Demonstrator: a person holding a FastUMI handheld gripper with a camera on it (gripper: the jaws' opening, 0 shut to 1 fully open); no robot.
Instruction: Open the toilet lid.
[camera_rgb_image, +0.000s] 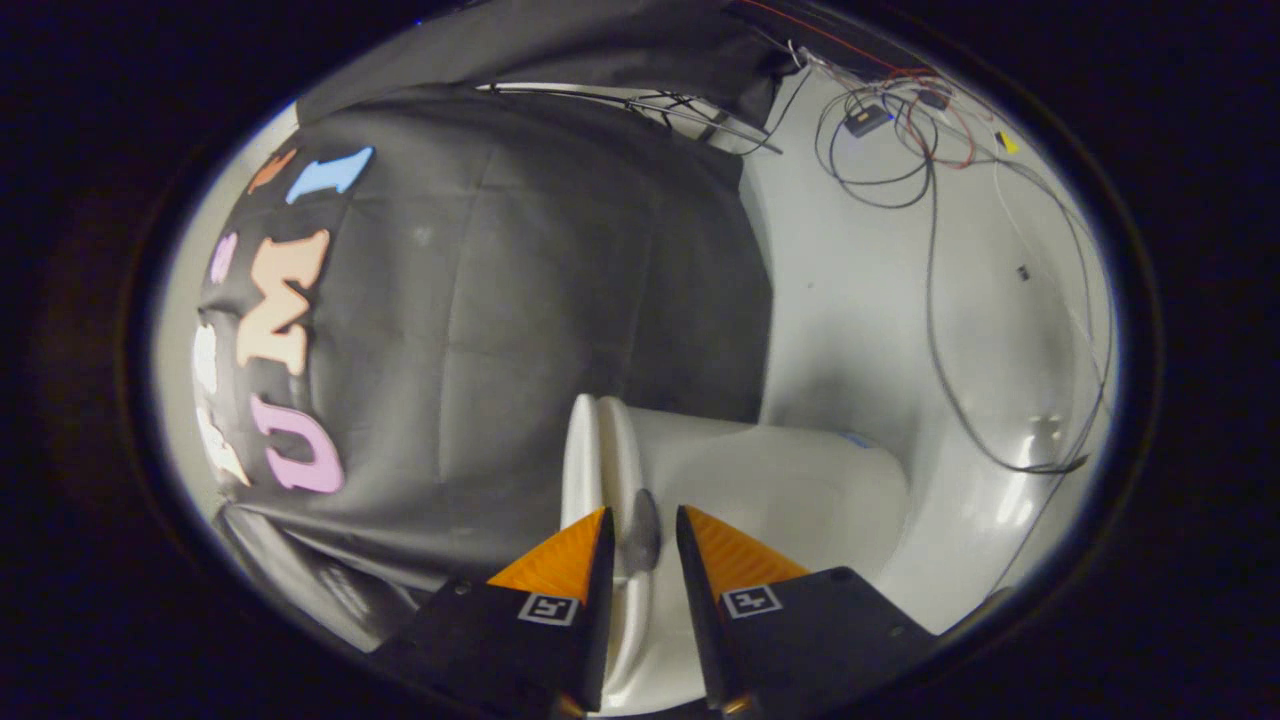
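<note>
My tool (640, 545) straddles the lid (618, 470) edge, fingers narrowly apart, grip unclear. Cistern (800, 480) right, wires (930, 250) on far wall.

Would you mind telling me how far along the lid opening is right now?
Done: the gripper has reached the toilet lid, its edge between the orange fingers. In hand: closing on that edge; whether both fingers press it is unclear. Left: swinging the lid fully open and letting go.

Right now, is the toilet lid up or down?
Cannot tell for sure. The camera is tilted, and the white lid shows edge-on between the orange fingers of the gripper, apart from the bowl, so probably partly lifted.
</note>
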